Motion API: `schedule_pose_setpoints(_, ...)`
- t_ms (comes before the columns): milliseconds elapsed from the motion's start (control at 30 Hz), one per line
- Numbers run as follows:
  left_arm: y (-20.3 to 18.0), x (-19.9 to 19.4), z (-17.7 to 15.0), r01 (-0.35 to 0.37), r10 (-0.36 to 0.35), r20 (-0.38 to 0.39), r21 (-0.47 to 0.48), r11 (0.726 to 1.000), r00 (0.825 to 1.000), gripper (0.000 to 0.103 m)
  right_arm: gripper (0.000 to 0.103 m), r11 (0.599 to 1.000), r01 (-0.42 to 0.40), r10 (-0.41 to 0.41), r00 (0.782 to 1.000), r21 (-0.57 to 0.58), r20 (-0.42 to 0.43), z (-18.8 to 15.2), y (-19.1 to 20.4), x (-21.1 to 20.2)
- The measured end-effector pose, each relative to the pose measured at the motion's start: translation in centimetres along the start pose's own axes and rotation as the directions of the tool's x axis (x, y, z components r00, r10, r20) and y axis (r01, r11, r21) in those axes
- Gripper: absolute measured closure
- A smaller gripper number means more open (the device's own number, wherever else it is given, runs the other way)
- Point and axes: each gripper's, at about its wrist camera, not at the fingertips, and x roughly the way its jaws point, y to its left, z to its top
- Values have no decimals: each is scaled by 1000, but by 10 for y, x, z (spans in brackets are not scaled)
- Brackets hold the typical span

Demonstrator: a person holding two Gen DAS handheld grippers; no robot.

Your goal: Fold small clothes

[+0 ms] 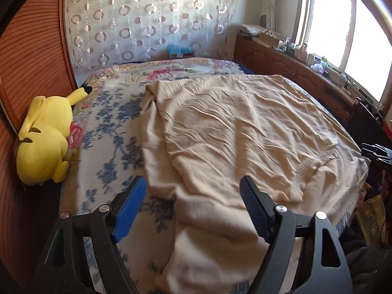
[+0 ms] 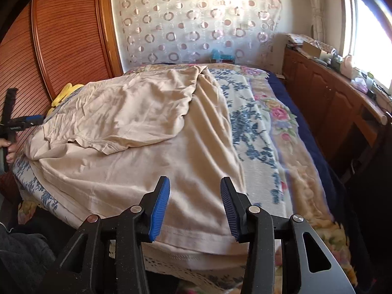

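Right wrist view: beige garment [image 2: 137,152] fills frame centre on floral bedspread [image 2: 259,132], one part folded over upper left. Looks soft, light, limp, wrinkly. Right gripper [image 2: 194,205] spread, empty; left gripper [image 1: 192,205] likewise. Best pinch at hem, lower centre.

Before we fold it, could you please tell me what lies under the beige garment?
The beige garment lies on a floral blanket, which shows around its edges. Whatever is beneath its middle is covered.
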Motion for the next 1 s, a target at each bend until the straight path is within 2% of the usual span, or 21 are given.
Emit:
schedule_pose_setpoints(100,4,-14,-18,-16,16,-2,1,1000,1000,33,58,1000,-7,7,1000,4,-13,-1,-1,10)
schedule_pose_setpoints(167,7,-15,-33,-18,17,-24,-10,1000,1000,45,58,1000,-6,6,1000,10,-21,-2,-2,15)
schedule_pose_setpoints(267,13,-11,-49,-40,39,-47,-24,999,998,57,58,1000,-4,4,1000,20,-30,-4,-4,22)
schedule_pose_setpoints(500,19,-8,-66,-11,6,-55,-89,996,998,70,57,1000,-5,6,999,21,-33,-7,-6,27)
schedule_pose_setpoints(633,16,-14,-67,20,-23,-34,-104,994,999,94,53,1000,1,-1,1000,0,-29,-8,-1,28)
schedule_pose_setpoints(867,12,-77,-64,2,14,84,-183,983,996,96,51,1000,-6,6,1000,-12,-29,-9,-1,29)
schedule_pose_setpoints(1000,8,-92,-68,-27,35,42,-176,984,998,96,51,1000,0,-1,999,-20,-34,-8,-1,30)
